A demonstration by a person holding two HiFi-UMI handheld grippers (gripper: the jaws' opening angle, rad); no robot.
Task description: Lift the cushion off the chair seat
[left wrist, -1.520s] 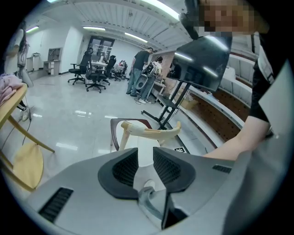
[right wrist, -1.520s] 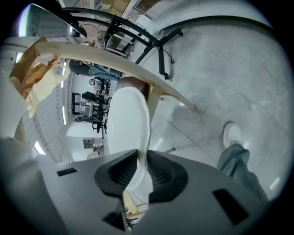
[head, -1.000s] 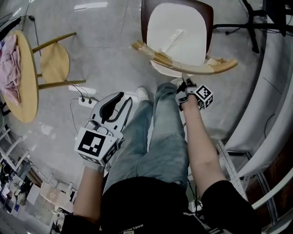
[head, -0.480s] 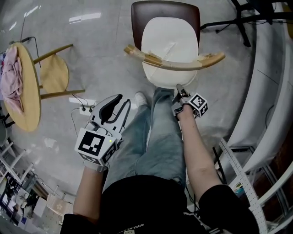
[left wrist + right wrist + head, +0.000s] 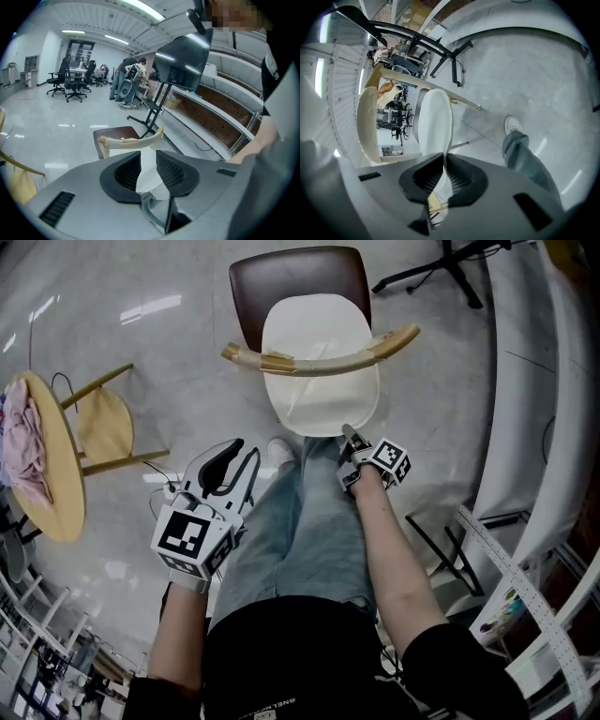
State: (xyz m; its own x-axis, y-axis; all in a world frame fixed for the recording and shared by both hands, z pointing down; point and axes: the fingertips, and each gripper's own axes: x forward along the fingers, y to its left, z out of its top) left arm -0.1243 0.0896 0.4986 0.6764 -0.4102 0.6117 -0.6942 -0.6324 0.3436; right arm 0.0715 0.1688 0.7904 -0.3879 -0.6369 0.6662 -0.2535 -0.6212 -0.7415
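A white cushion [image 5: 319, 343] lies over a brown chair seat [image 5: 281, 277], passing under the chair's curved wooden backrest [image 5: 319, 360]. My right gripper [image 5: 347, 433] is at the cushion's near edge and is shut on it; in the right gripper view the cushion [image 5: 435, 122] runs down between the closed pads of that gripper [image 5: 443, 176]. My left gripper [image 5: 239, 457] hangs open to the left of my legs, apart from the chair. In the left gripper view the cushion [image 5: 149, 161] shows through the gap of the empty left gripper [image 5: 147, 172].
A round wooden table [image 5: 56, 493] with a pink cloth and a wooden stool [image 5: 103, 423] stand at the left. A power strip [image 5: 164, 486] with cables lies on the floor. White curved shelving [image 5: 525, 427] runs along the right. My jeans-clad legs [image 5: 300, 521] are right before the chair.
The right gripper has drawn the cushion's near edge toward me and a little up, baring more brown seat at the far side. The left gripper rose slightly, still open.
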